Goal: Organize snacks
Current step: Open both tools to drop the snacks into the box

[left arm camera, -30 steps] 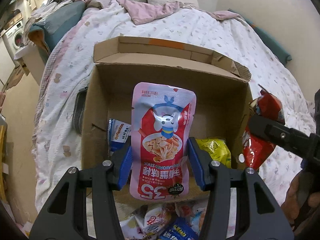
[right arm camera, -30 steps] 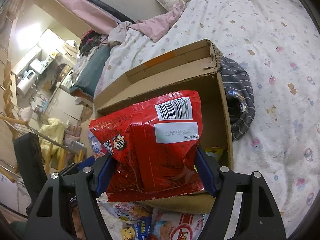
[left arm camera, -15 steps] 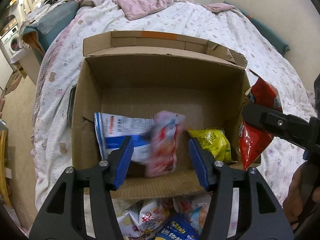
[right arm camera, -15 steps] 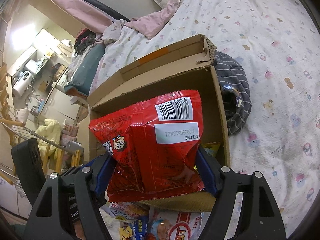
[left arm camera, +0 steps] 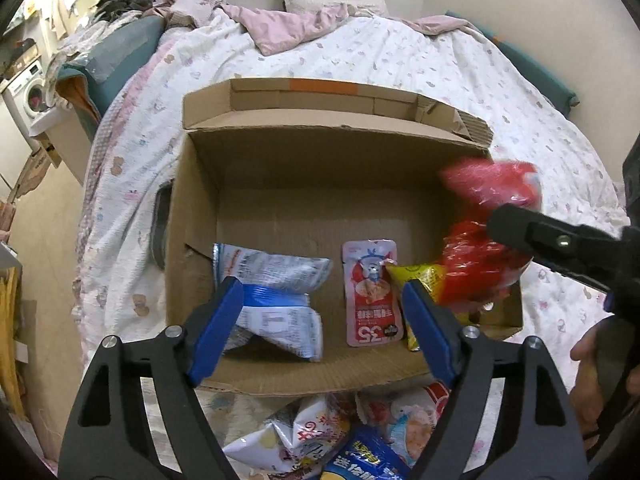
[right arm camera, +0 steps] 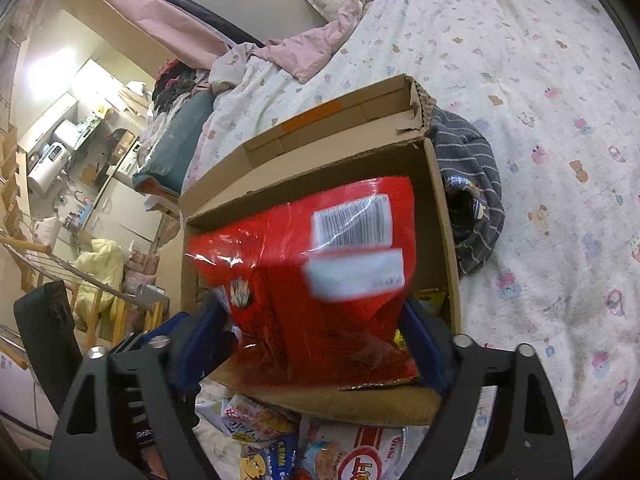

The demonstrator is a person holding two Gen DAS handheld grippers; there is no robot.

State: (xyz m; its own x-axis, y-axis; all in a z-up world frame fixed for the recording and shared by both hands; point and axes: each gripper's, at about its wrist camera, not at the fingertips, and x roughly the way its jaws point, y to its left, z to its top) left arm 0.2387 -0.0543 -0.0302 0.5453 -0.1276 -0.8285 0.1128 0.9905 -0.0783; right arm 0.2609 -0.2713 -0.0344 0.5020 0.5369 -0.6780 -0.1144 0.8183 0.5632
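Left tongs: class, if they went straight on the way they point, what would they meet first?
Probably the cardboard box floor, between the blue-and-white bag and pink pouch; depth is uncertain.

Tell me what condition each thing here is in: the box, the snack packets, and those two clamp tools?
cardboard box: open, flaps up, sitting on the bed.
pink pouch: lying flat on the box floor.
blue-and-white bag: crumpled, inside the box.
yellow packet: inside the box, partly covered.
red bag: blurred, between the right gripper's jaws, over the box.
left gripper: open, empty.
right gripper: jaws just opening.
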